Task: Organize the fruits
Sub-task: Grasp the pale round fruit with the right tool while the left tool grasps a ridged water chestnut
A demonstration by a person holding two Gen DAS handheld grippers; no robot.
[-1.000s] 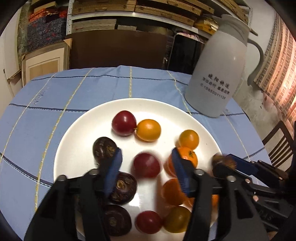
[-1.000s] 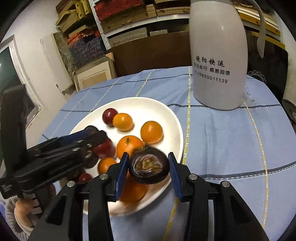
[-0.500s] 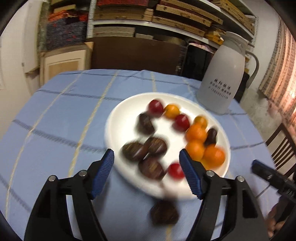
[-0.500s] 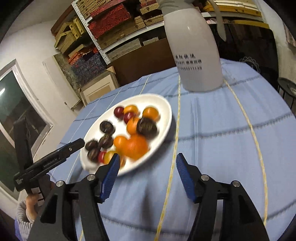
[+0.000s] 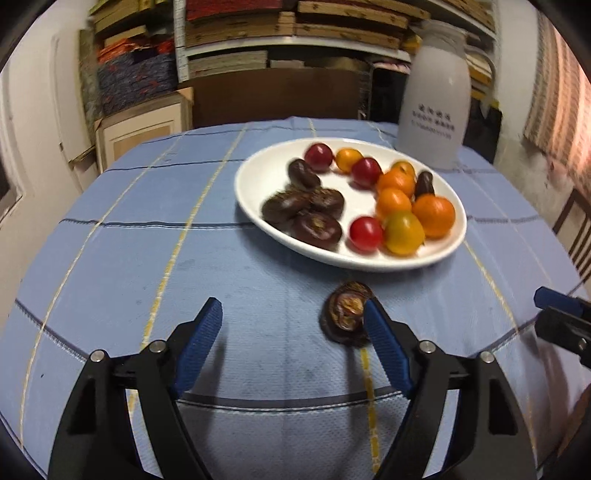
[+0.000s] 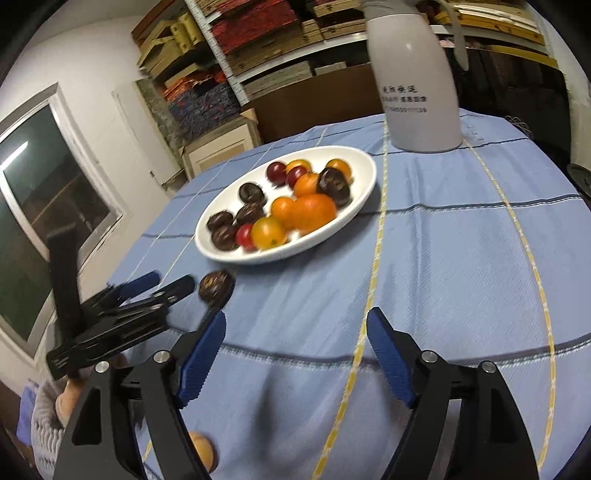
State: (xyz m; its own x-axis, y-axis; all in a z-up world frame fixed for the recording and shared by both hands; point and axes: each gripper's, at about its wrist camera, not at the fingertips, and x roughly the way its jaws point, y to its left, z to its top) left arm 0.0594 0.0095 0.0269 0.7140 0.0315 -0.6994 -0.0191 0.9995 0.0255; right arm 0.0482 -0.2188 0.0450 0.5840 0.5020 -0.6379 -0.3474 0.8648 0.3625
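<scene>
A pale blue checked cloth [image 5: 258, 295] with yellow and dark lines is covering the round bench, hanging over its edge. On it a white oval plate [image 5: 258, 177] is carrying dark brown fruits on one side and red and yellow cherry tomatoes and oranges on the other. One dark fruit [image 5: 345, 314] is lying off the plate on the cloth, just beside the plate's near rim and right by the inner side of one finger of the left gripper [image 5: 291, 328], whose jaws are standing wide and holding nothing. The right gripper [image 6: 295, 339] is hovering over bare cloth, well apart from the plate, its jaws also spread wide and empty. A tall white thermos jug [image 6: 417, 81] with printed characters is standing at the far side of the bench, near the plate. Behind, shelves [image 5: 295, 33] are sagging under stacked boards and patterned fabric, a cardboard box [image 5: 144, 125] is leaning against the wall, and a window [image 6: 33, 206] is showing dark.
</scene>
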